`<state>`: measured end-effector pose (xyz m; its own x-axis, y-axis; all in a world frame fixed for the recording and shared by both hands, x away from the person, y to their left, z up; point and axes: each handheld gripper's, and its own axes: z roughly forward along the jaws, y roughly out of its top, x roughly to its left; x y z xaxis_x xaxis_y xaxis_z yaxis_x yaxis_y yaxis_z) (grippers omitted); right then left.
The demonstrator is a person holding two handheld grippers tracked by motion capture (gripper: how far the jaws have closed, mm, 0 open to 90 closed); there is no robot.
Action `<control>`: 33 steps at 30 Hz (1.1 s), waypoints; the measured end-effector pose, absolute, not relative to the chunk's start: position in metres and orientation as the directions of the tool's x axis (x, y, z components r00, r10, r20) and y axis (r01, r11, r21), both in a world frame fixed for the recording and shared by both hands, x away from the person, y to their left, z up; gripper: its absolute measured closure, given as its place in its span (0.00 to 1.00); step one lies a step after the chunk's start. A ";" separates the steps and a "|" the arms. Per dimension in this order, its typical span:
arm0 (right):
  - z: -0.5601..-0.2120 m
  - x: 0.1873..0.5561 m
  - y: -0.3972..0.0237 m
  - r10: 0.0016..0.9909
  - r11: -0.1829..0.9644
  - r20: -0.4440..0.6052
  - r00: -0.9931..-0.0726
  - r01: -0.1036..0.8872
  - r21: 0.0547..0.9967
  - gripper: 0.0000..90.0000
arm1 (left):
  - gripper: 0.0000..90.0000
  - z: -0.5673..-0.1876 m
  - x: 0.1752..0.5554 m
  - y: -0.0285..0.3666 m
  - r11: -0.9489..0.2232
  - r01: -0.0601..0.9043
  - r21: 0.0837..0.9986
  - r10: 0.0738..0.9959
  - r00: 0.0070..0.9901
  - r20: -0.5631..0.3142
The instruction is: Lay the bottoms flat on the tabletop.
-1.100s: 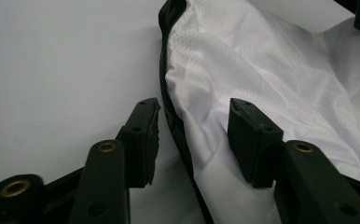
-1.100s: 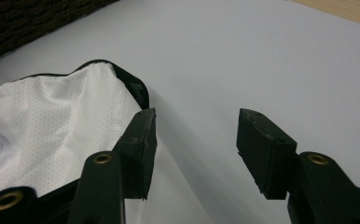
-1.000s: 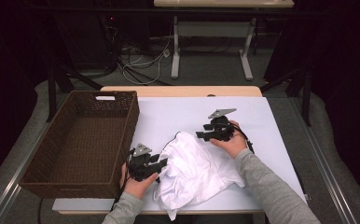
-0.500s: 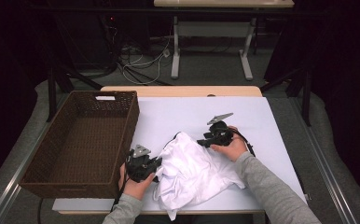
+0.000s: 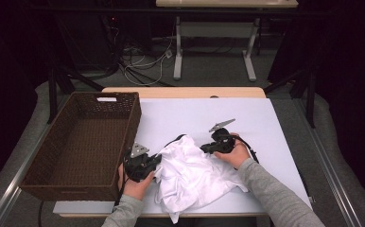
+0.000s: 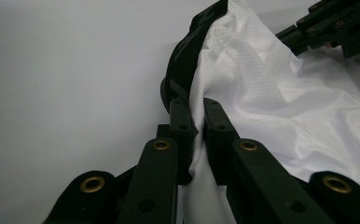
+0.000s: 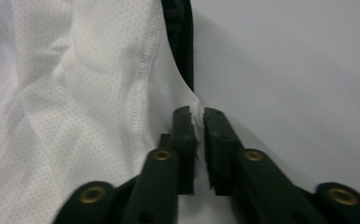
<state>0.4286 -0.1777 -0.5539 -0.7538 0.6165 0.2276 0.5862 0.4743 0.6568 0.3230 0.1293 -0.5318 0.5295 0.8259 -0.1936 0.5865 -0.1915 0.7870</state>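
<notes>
— What stands left of the white table top [image 5: 265, 118]?

— A dark brown wicker basket [image 5: 43, 170], set against its left edge, with a small white label on the far rim.

— And past the table?

— A wooden strip [image 5: 185, 92] at its far edge, cables [image 5: 143, 61] on the grey floor, and another table's white legs [image 5: 178, 52].

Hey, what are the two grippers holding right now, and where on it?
Both pinch the white shirt: the left gripper on its left edge beside the black trim, the right gripper on an edge by the black collar trim.
</notes>
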 end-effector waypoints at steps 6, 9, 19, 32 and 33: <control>-0.547 0.427 -0.181 0.635 0.466 0.234 -0.736 0.607 0.644 1.00 | 0.94 -0.530 0.325 0.130 -0.197 0.581 0.790 0.823 0.536 -0.189; -0.539 0.426 -0.190 0.653 0.427 0.237 -0.720 0.608 0.669 1.00 | 0.94 -0.527 0.326 0.129 -0.193 0.581 0.791 0.824 0.534 -0.191; -0.506 0.420 -0.238 0.733 0.239 0.269 -0.625 0.606 0.758 1.00 | 0.94 -0.520 0.341 0.114 -0.256 0.544 0.799 0.808 0.574 -0.132; -0.459 0.379 -0.279 0.807 0.127 0.169 -0.566 0.445 0.886 1.00 | 0.94 -0.491 0.376 0.084 -0.302 0.458 0.836 0.766 0.639 -0.073; -0.457 0.374 -0.281 0.808 0.129 0.160 -0.567 0.436 0.891 1.00 | 0.94 -0.490 0.377 0.082 -0.304 0.451 0.839 0.764 0.642 -0.069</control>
<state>0.3739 -0.2807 -0.4567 -0.5672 0.8078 0.1604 0.4358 0.1291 0.8907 0.3774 0.0818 -0.4898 0.6416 0.7639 -0.0688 0.4514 -0.3036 0.8391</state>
